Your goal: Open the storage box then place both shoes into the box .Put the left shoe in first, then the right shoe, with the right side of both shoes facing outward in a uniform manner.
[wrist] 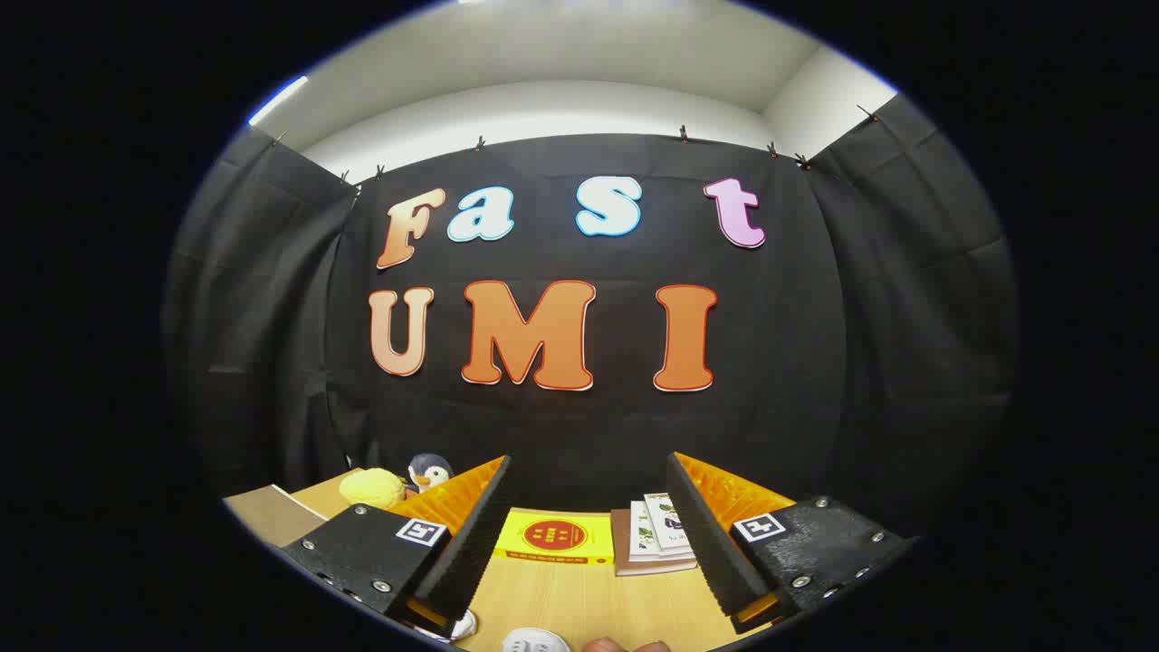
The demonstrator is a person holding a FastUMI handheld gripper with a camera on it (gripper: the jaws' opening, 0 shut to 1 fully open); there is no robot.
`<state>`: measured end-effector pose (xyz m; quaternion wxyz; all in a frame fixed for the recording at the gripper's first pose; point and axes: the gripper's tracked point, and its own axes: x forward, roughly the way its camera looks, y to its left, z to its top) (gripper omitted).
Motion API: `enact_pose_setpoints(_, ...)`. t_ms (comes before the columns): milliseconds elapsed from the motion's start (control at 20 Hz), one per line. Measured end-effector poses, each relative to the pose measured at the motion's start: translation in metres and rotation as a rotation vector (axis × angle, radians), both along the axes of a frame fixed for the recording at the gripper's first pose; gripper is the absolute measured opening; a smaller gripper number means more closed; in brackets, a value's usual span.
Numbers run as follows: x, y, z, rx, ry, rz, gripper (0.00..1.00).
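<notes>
A: The claw is spread wide, holding nothing, aimed level over the table.

B: Shoes? Something white sits just beneath the fingers, maybe a shoe; I cannot tell. Tilt down, find the box first.

Table: light wooden top, running back to the black cloth wall.
Yellow box: lies flat at the back of the table, between the gripper's spread fingers and beyond them, with nothing between the fingers.
Stack of books: just beside the yellow box, a brown one at the bottom and thin white booklets on top.
Soft toys: a yellow plush and a small penguin, close together at the far corner (partly hidden behind one finger).
White things: two rounded shapes at the near edge, too cut off to tell what they are.
</notes>
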<state>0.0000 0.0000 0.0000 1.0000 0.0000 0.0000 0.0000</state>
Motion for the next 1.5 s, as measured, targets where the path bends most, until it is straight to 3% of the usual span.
enact_pose_setpoints(450, 0.001, 0.05, 0.022, 0.036, 0.021, 0.058, 0.99)
enact_pose_setpoints(650, 0.001, 0.058, 0.024, 0.006, 0.053, 0.044, 0.99)
enact_pose_setpoints(1250, -0.003, 0.096, 0.067, 0.015, -0.027, 0.127, 0.99)
enact_pose_setpoints(1500, -0.007, 0.127, 0.012, 0.086, 0.127, 0.212, 1.0)
